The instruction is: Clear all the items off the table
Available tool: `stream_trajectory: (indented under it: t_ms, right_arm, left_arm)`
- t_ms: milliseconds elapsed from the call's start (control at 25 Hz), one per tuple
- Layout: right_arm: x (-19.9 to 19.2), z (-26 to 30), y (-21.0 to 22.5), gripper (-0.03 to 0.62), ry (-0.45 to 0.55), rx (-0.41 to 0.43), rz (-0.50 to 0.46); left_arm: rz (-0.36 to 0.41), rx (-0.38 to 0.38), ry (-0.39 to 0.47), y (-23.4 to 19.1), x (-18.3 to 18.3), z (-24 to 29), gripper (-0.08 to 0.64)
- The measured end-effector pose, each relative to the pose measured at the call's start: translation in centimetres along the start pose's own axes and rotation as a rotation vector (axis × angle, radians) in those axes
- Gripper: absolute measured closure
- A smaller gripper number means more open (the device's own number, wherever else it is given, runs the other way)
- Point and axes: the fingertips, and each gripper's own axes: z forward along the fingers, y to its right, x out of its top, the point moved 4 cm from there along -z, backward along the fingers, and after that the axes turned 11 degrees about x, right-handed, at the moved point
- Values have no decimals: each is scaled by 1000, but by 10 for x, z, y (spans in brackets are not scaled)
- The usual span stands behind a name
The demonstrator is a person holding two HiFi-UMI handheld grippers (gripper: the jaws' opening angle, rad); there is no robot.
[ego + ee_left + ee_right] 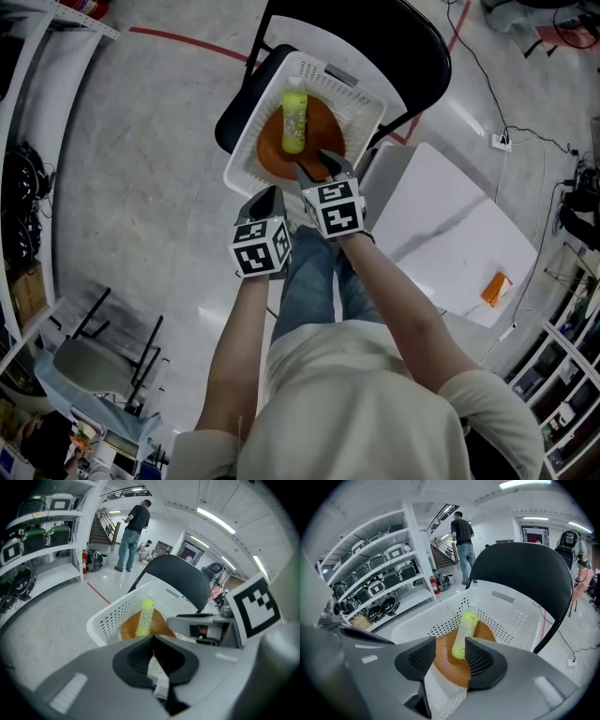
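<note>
Over the near rim of the white perforated plastic basket [251, 127], the right gripper's [450, 656] jaws stand half apart, empty; the left gripper's [153, 656] are closed, empty. Inside the basket, a yellow-green plastic bottle [294, 117] lies on a round brown plate [324, 127].

Looked like perforated white plastic for the basket [358, 96], smooth brown wood for the plate [272, 150], glossy yellow-green plastic for the bottle [294, 117], matt black for the chair back [375, 28].
</note>
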Motion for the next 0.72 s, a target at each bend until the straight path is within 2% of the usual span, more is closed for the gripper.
stream_trajectory:
  t_ms: [120,240,280,520,720]
  right_arm:
    - [0,-6,0,463,6,-6,3]
    - [1,-13,1,579,11,-38,-7]
    - [1,-15,1,594,11,-45,-9]
    - [2,-26,2,594,21,-62,-7]
    - [4,-37,0,594,42,-68,-2]
  left_arm:
    - [0,-2,7,2,1,-3,551]
    - [2,-6,11,4,2,-7,551]
    - [3,-7,12,5,2,-8,551]
    - [1,-13,10,8,0,-15,551]
    - [30,-16,31,11,1,-23,551]
